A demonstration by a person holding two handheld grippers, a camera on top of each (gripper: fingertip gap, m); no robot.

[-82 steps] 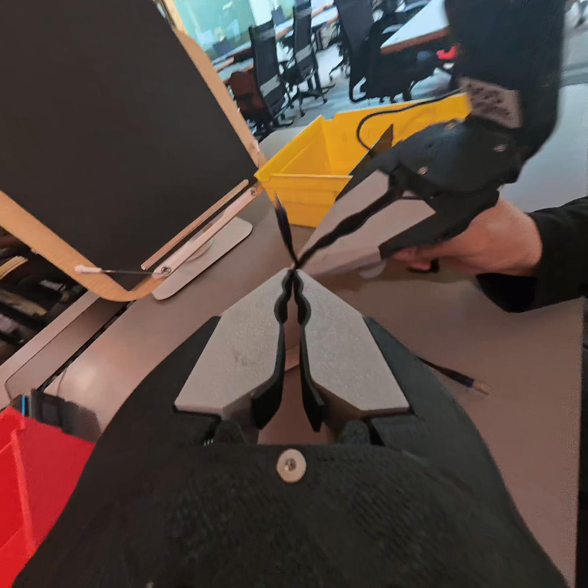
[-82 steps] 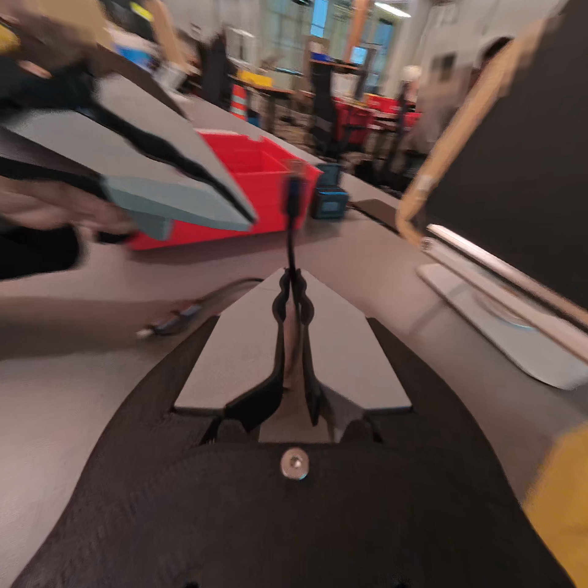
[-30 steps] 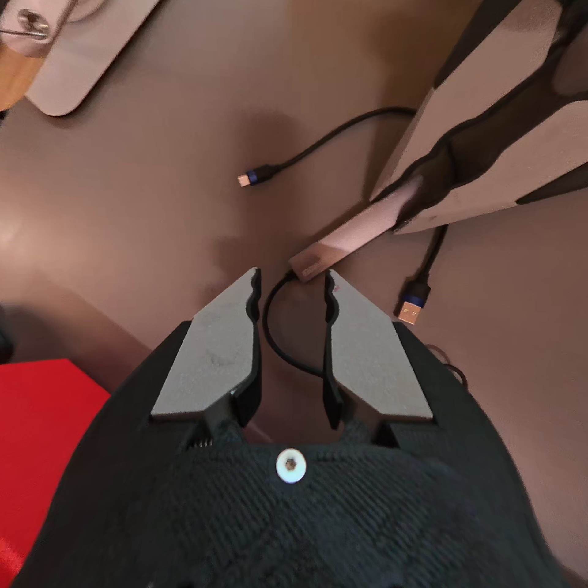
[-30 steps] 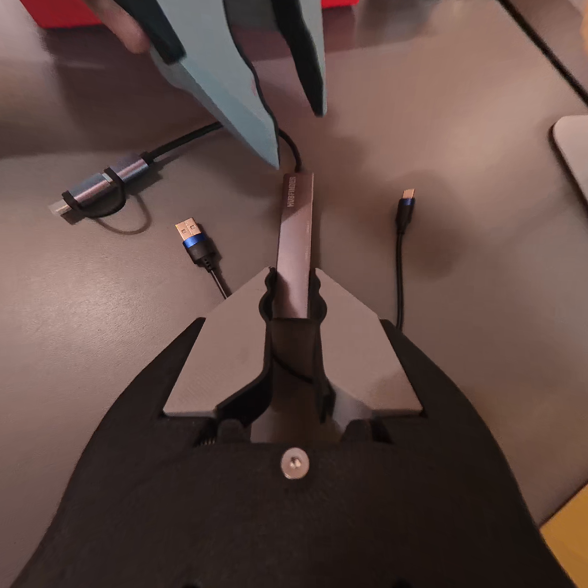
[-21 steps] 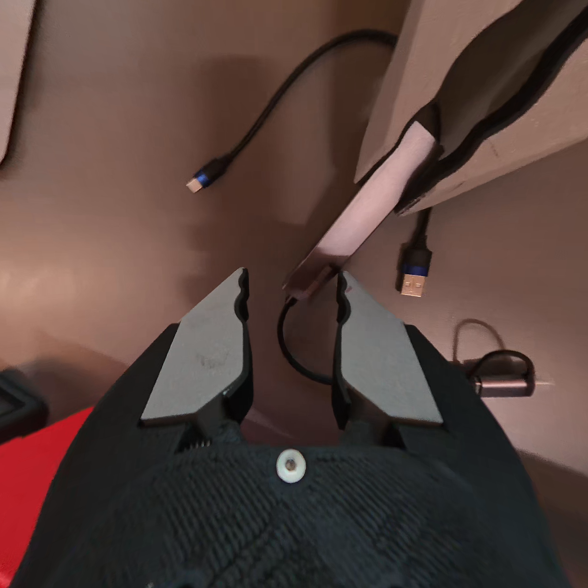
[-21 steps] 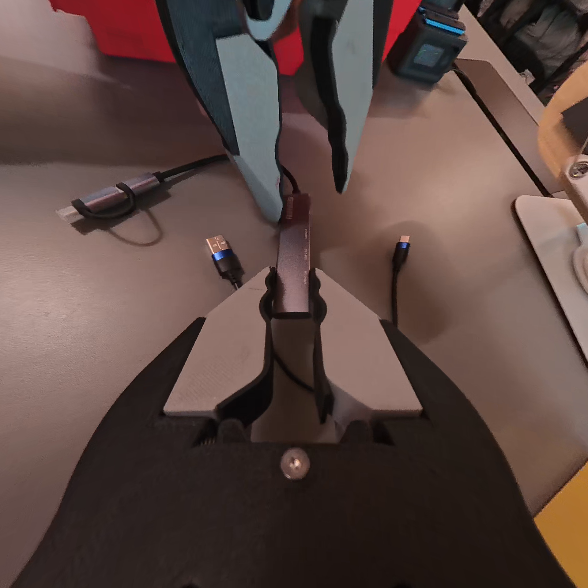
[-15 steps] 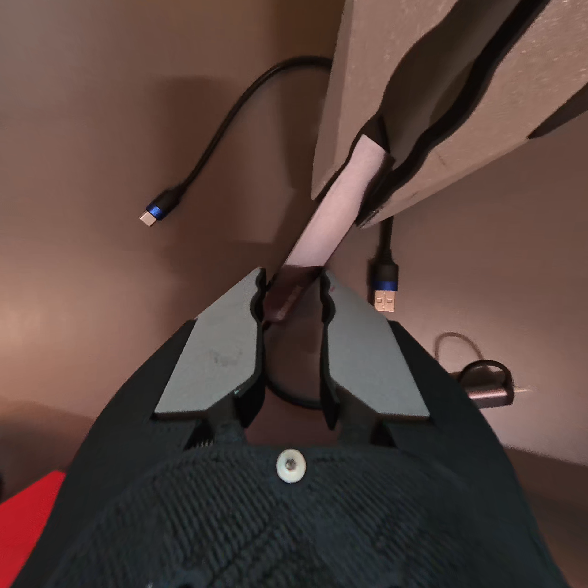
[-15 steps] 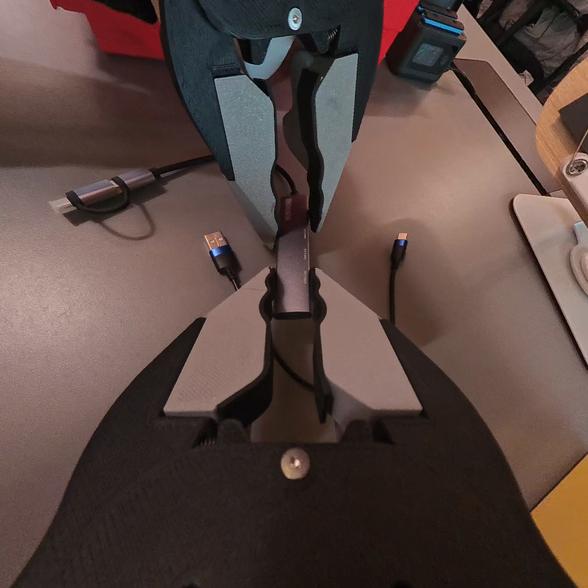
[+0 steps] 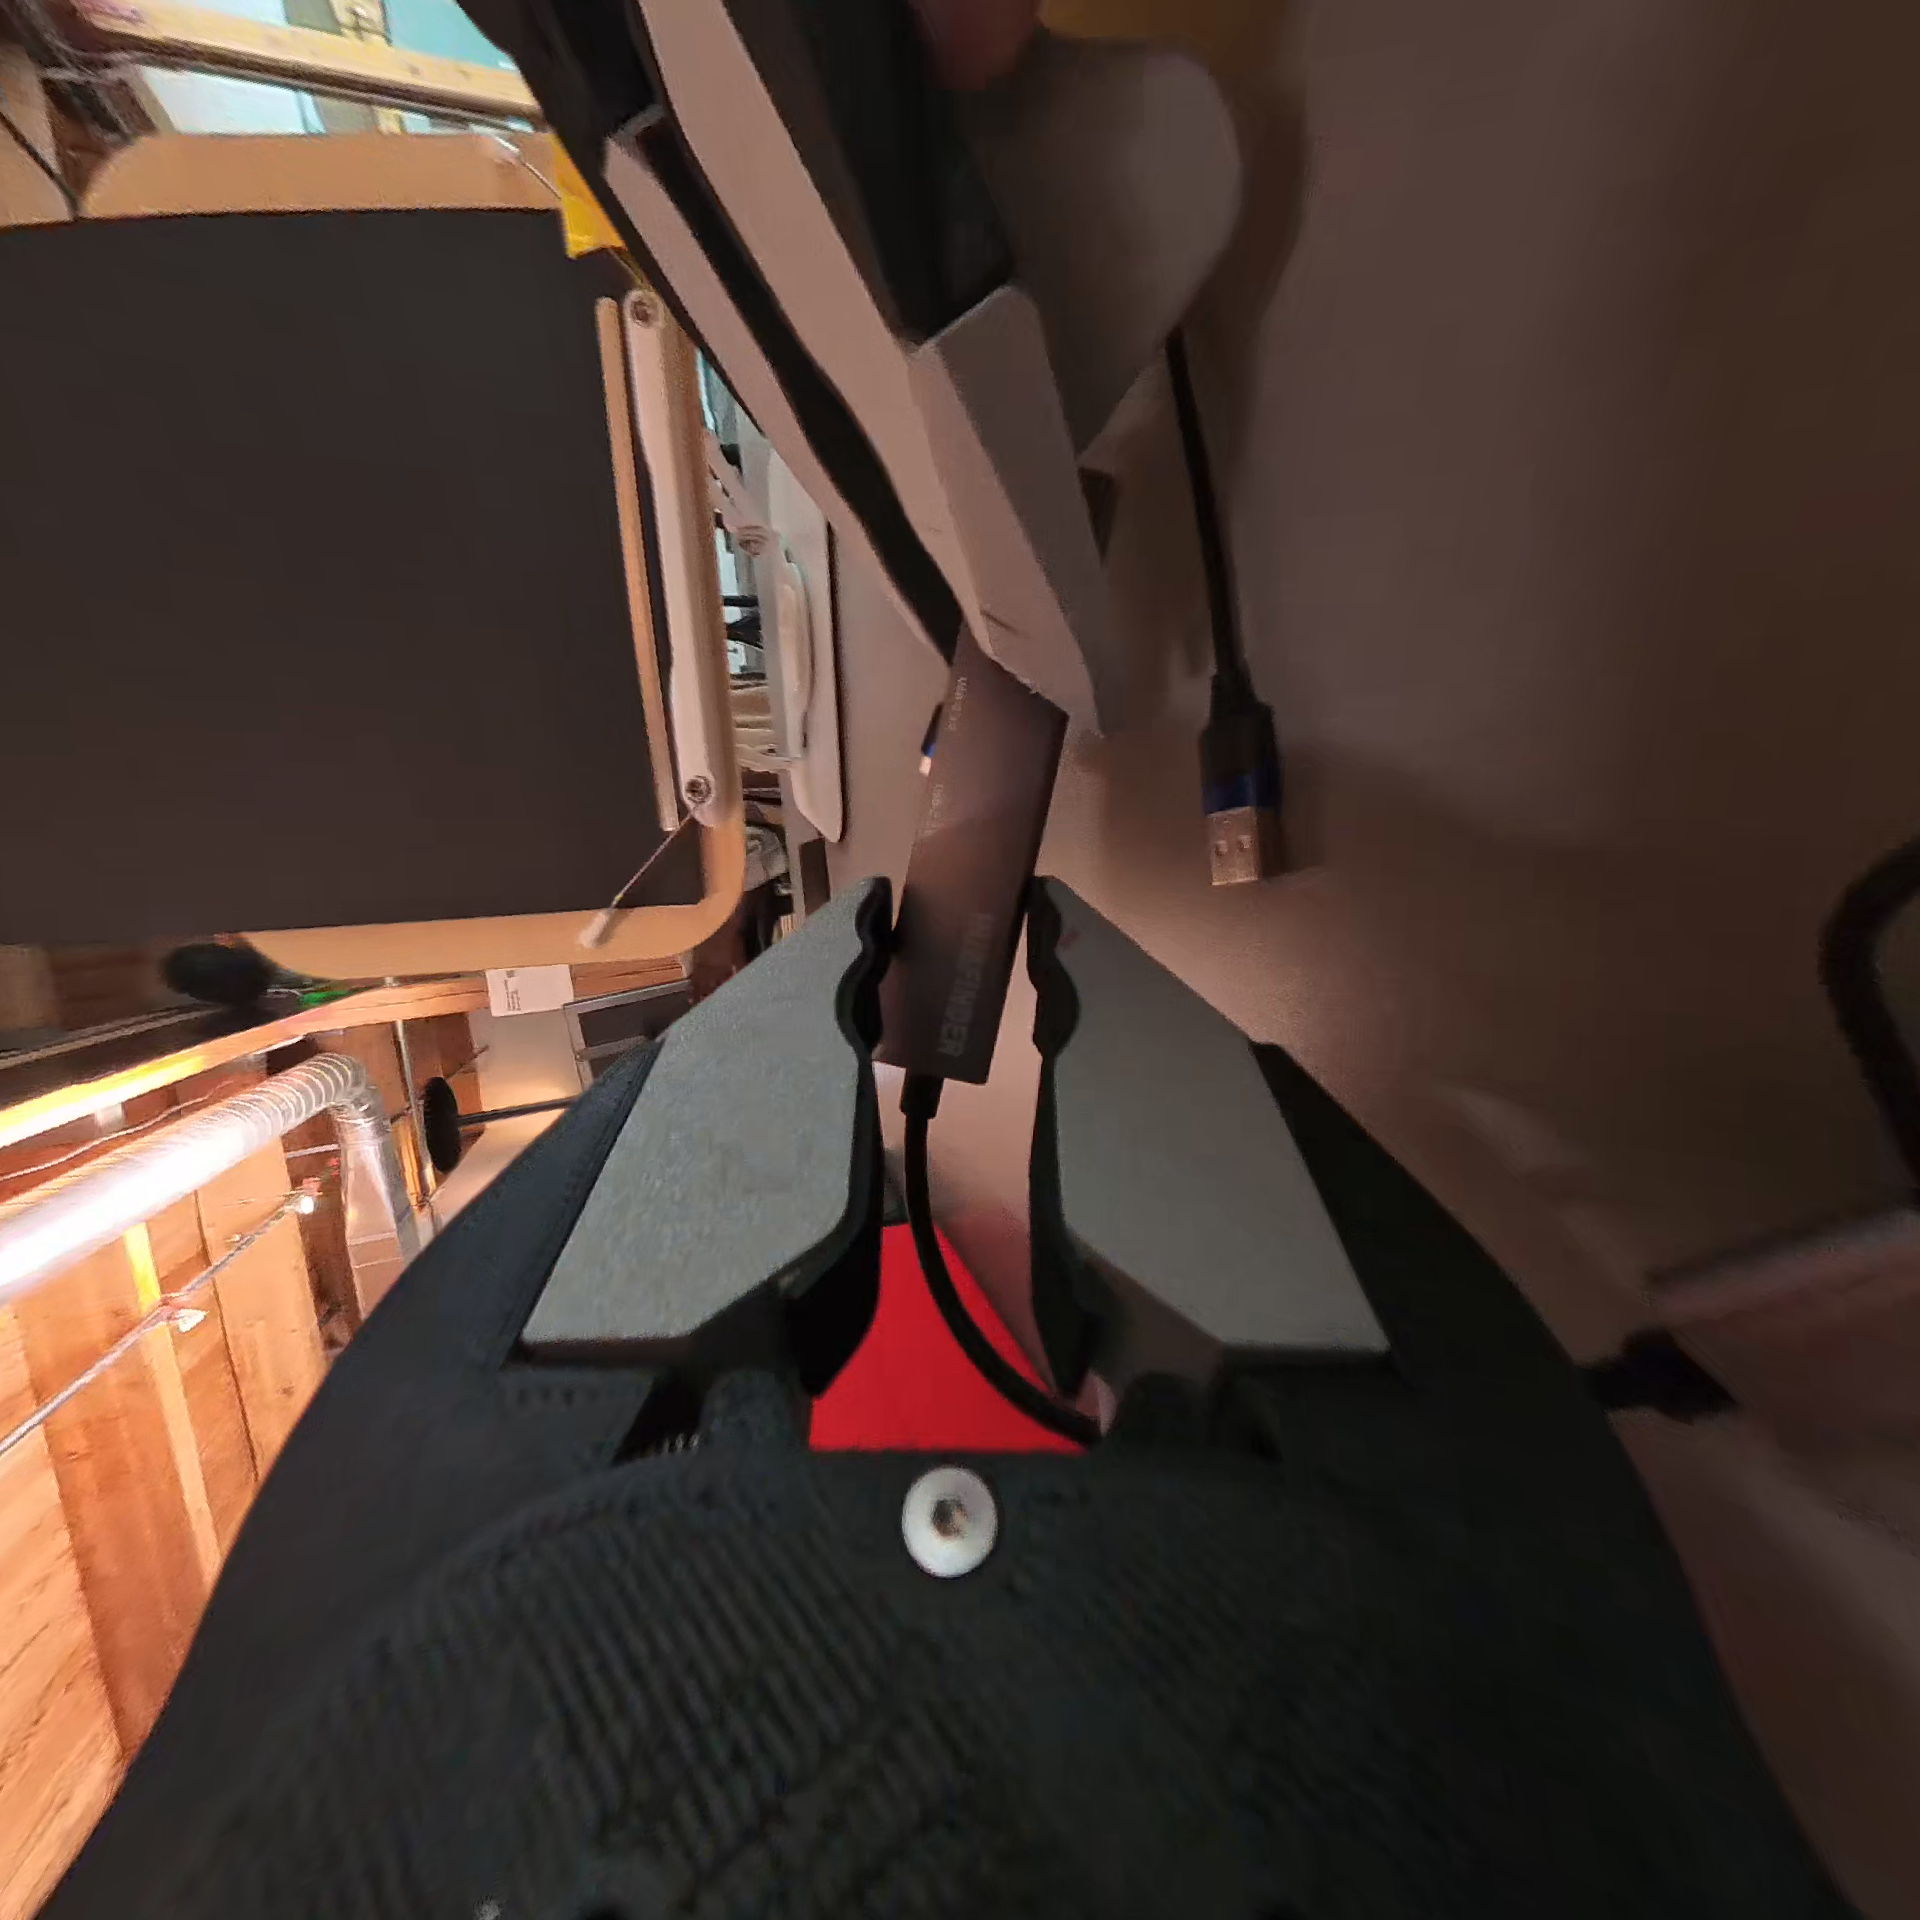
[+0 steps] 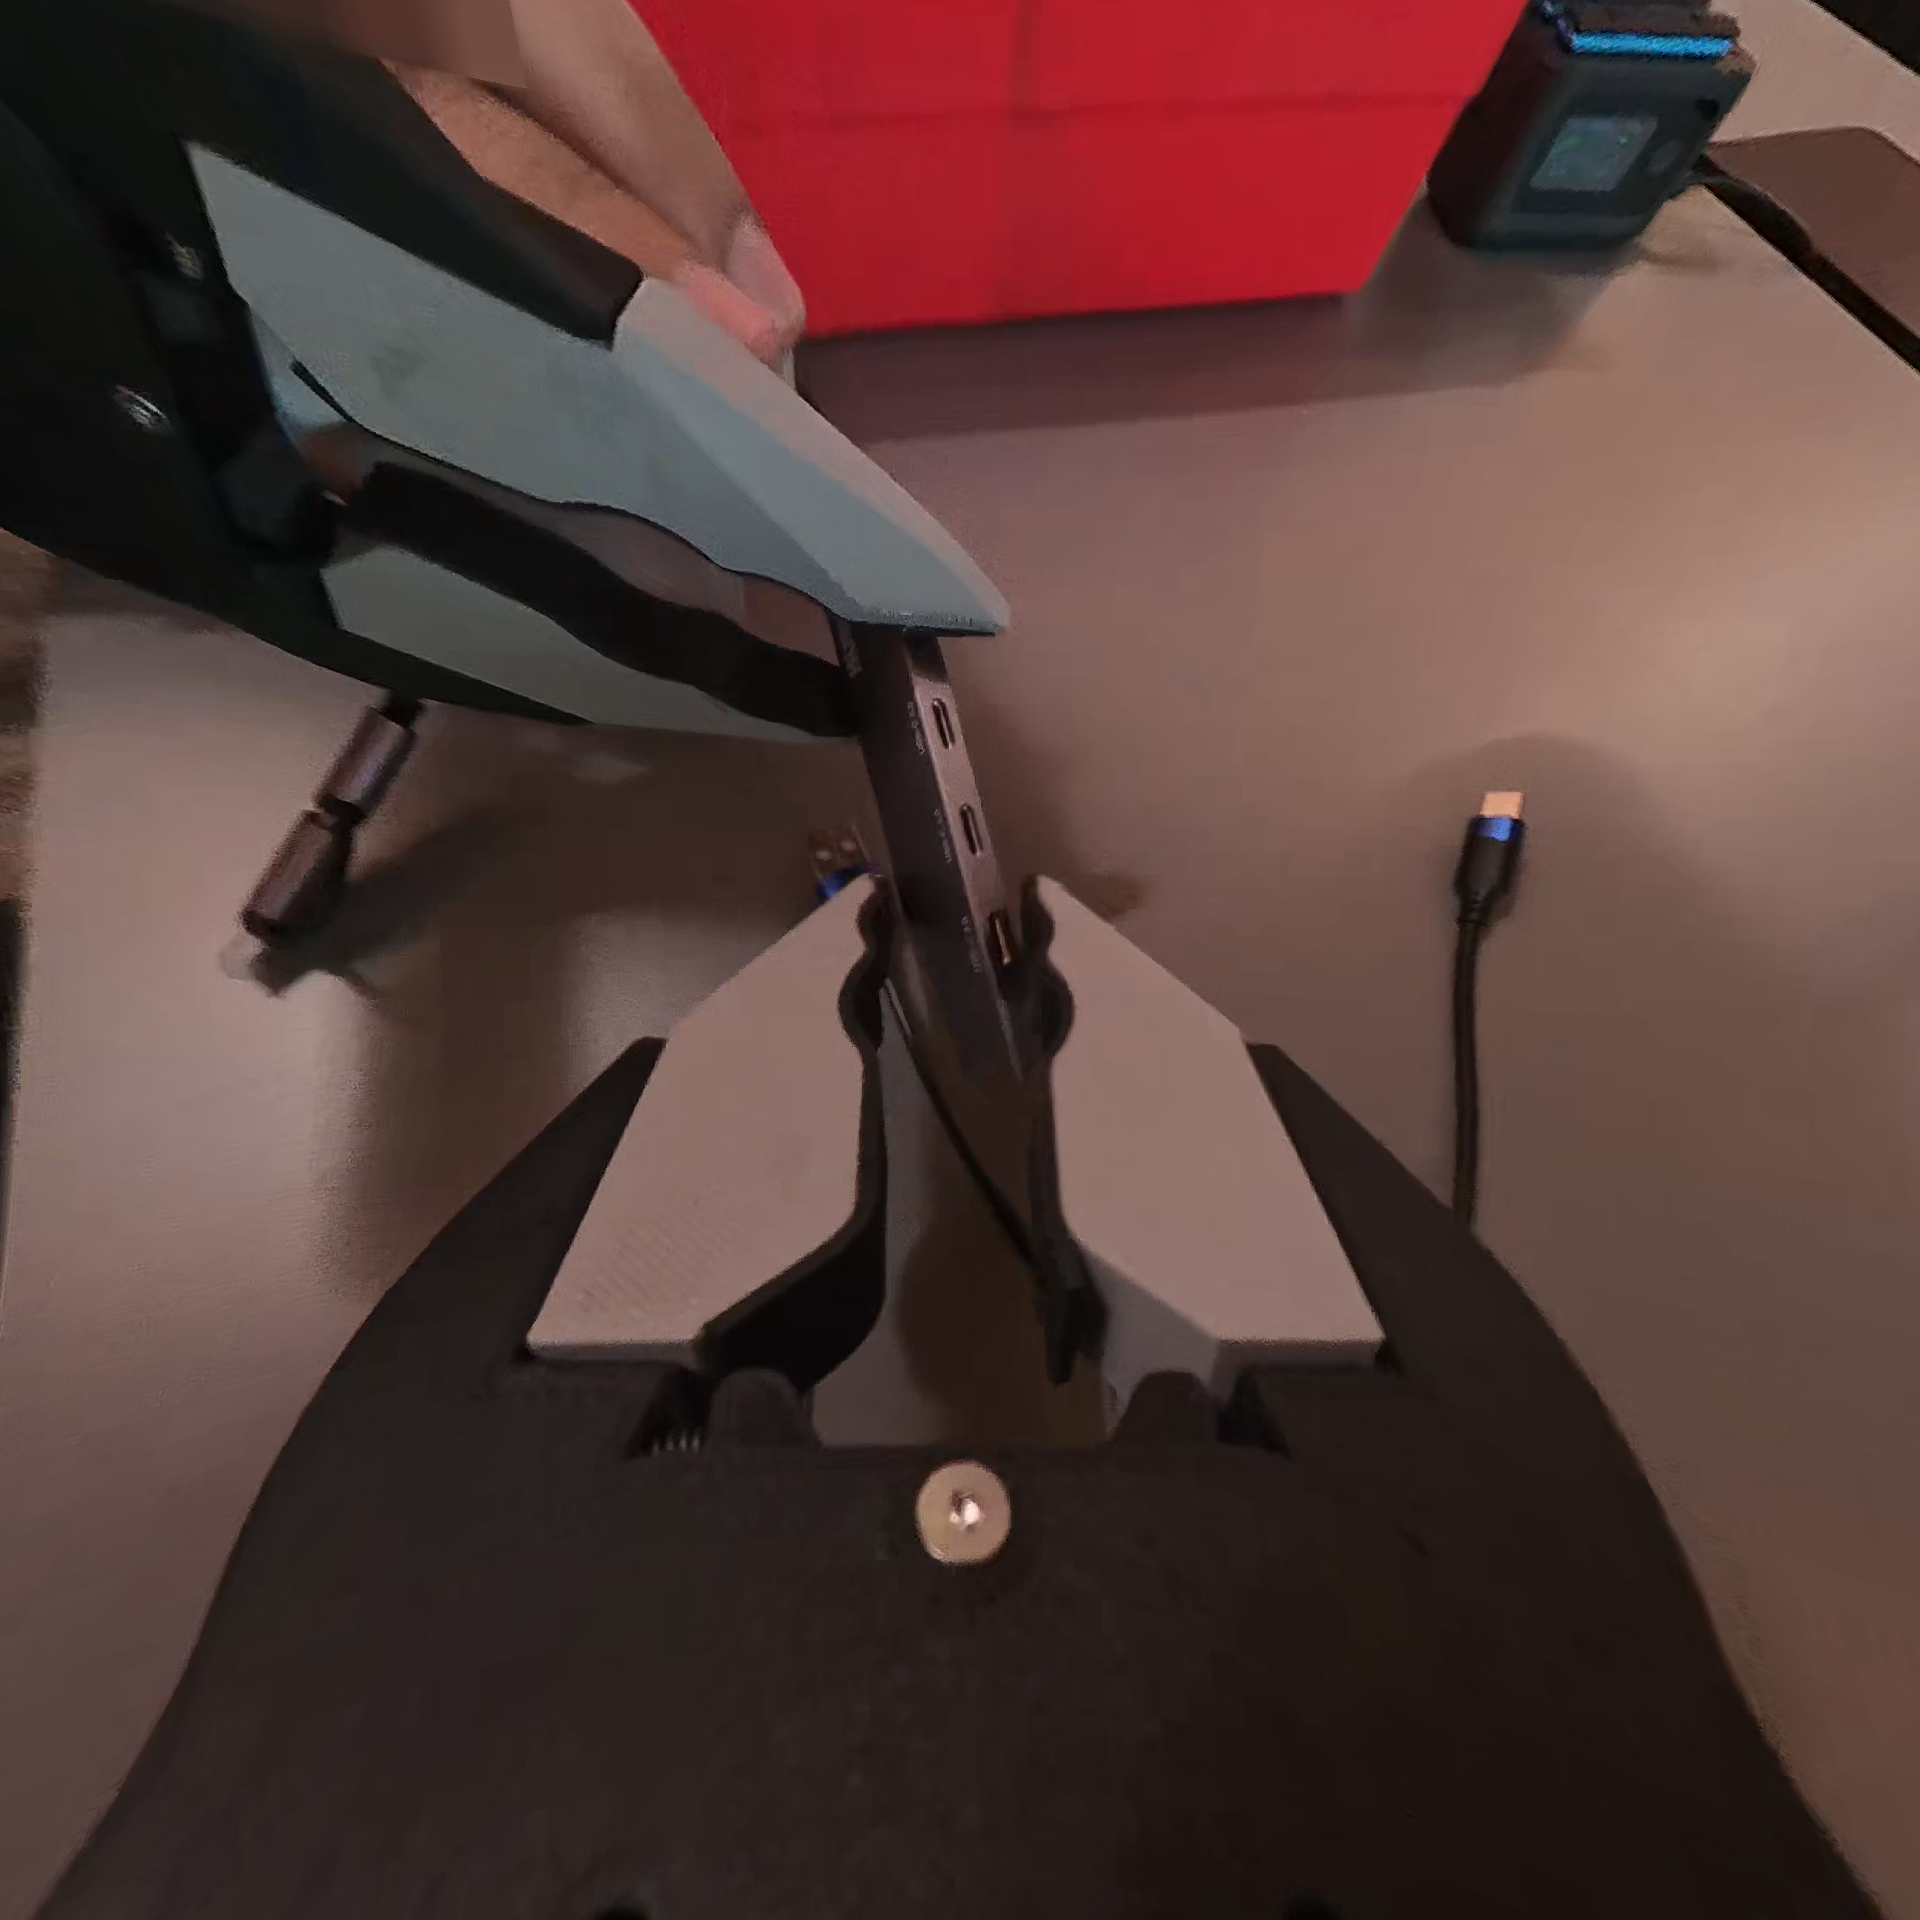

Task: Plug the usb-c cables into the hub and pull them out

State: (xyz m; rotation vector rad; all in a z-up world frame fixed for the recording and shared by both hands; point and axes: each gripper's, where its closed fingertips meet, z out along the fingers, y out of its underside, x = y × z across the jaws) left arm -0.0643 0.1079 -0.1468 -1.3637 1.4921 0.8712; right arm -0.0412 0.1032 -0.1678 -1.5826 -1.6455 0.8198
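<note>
The slim dark grey hub [image 10: 940, 790] is off the table, turned on edge with its ports facing up. My right gripper [image 10: 956, 914] is closed around its near end. My left gripper [image 9: 961, 935], rolled onto its side, is shut on the hub's cable end [image 9: 977, 883]; in the right wrist view it comes in from the upper left [image 10: 904, 649]. The right gripper shows at the top of the left wrist view [image 9: 997, 582]. A blue-ringed USB-C plug [image 10: 1493, 831] lies unplugged on the table at the right. A USB-A plug [image 9: 1236, 821] lies beside the hub, mostly hidden in the right wrist view.
A red bin [image 10: 1039, 156] stands behind the hub, with a small black device [image 10: 1590, 135] to its right. The hub's own grey cable plug [image 10: 322, 831] lies at the left. A dark wood-framed board [image 9: 312, 571] on a metal stand is at the table's side. The grippers are tip to tip, or close to it. Between my left fingertips and the small black device [image 10: 1590, 135] there is roughly 30 centimeters.
My left gripper came down open over the hub's cable end and shut on it. It then rolled about a quarter turn, turning the hub on edge and lifting it. The right gripper kept its hold.
</note>
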